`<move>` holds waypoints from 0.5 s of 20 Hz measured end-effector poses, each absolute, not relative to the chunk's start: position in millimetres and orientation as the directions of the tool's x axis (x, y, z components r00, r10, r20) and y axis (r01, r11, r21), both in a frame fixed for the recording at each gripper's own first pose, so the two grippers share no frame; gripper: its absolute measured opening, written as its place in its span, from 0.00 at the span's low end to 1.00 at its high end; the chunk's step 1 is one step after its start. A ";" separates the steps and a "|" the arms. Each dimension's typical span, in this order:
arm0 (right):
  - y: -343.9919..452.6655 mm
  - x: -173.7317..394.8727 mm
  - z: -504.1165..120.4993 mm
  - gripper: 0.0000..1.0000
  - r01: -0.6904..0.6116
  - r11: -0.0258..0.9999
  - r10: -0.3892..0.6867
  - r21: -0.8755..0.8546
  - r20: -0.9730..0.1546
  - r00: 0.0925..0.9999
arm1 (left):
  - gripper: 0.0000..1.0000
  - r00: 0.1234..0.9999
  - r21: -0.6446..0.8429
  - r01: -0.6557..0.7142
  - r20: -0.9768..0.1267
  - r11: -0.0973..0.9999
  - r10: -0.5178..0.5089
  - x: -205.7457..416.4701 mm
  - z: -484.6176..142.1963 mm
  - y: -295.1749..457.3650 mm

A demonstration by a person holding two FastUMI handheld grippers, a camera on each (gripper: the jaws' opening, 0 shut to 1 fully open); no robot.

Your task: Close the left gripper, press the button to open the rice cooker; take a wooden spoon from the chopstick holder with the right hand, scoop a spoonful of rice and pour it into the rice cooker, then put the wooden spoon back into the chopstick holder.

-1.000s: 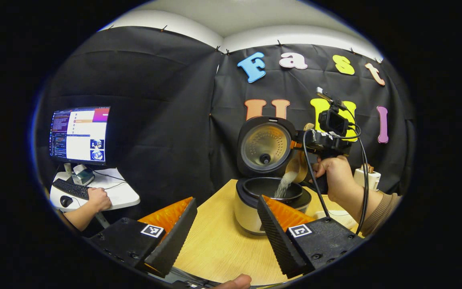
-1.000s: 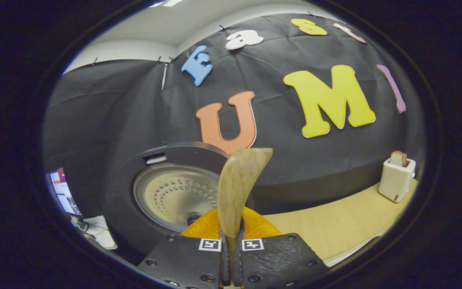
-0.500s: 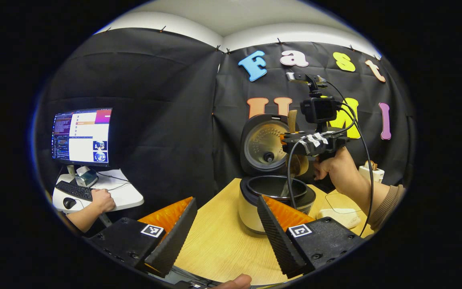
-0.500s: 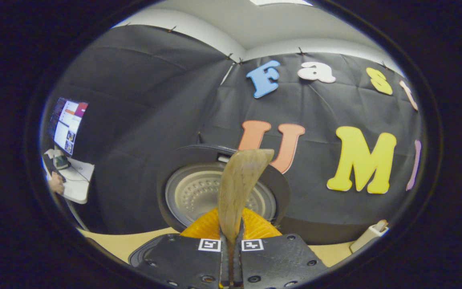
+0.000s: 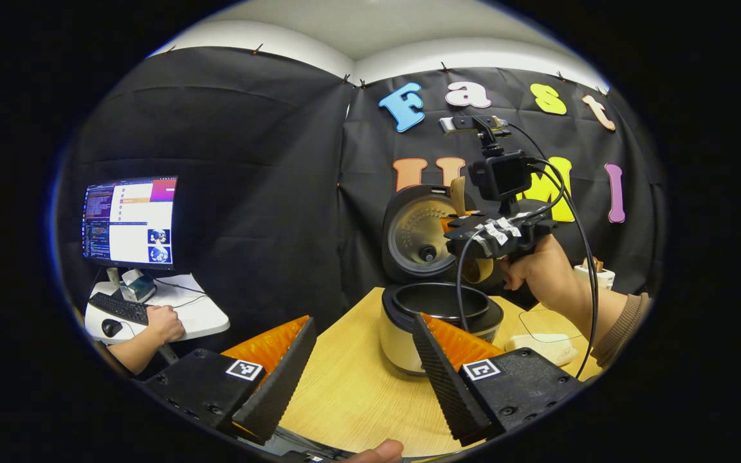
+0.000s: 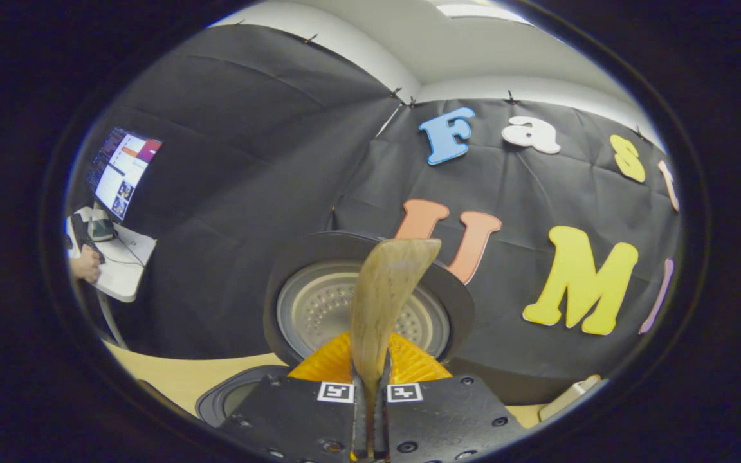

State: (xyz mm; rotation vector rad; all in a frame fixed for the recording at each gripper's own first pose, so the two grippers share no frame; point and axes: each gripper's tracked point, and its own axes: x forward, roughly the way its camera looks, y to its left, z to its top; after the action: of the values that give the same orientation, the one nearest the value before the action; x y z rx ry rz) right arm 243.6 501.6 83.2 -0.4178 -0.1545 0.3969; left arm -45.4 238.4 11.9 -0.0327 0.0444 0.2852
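A recording booth in a lab or office: black cloth (image 5: 235, 193) pinned up as walls under a white ceiling, a wooden table (image 5: 351, 386) with a rice cooker (image 5: 438, 308) on it, and beside it a small desk (image 5: 187, 308) where a person (image 5: 152, 328) works a keyboard (image 5: 116, 303) under a lit monitor (image 5: 129, 222).

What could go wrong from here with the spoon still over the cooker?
1. The right gripper pinches the spoon by the thin handle end only; a quick swing could let it twist or slip.
2. The spoon sits close to the raised lid; lifting away carelessly could knock it.
3. The gripper's cable hangs above the open cooker and might snag its rim.
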 end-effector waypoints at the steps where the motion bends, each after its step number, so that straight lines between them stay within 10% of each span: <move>1: 496.3 246.3 85.5 0.05 -0.335 0.844 0.397 -0.418 0.067 0.916 | 0.97 0.957 -0.026 -0.287 -0.049 0.958 0.285 -45.2 11.4 238.8; 10: 380.4 236.0 129.5 0.05 -0.230 0.915 0.288 -0.331 0.139 0.947 | 0.97 0.963 0.002 -0.266 -0.050 0.964 0.265 -40.2 12.2 221.0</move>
State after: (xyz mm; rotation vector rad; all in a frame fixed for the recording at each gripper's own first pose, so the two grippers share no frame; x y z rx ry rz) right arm 236.0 380.4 129.5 -0.3168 -0.1871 0.2684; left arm -40.2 221.0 12.2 -0.0050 0.0497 0.2687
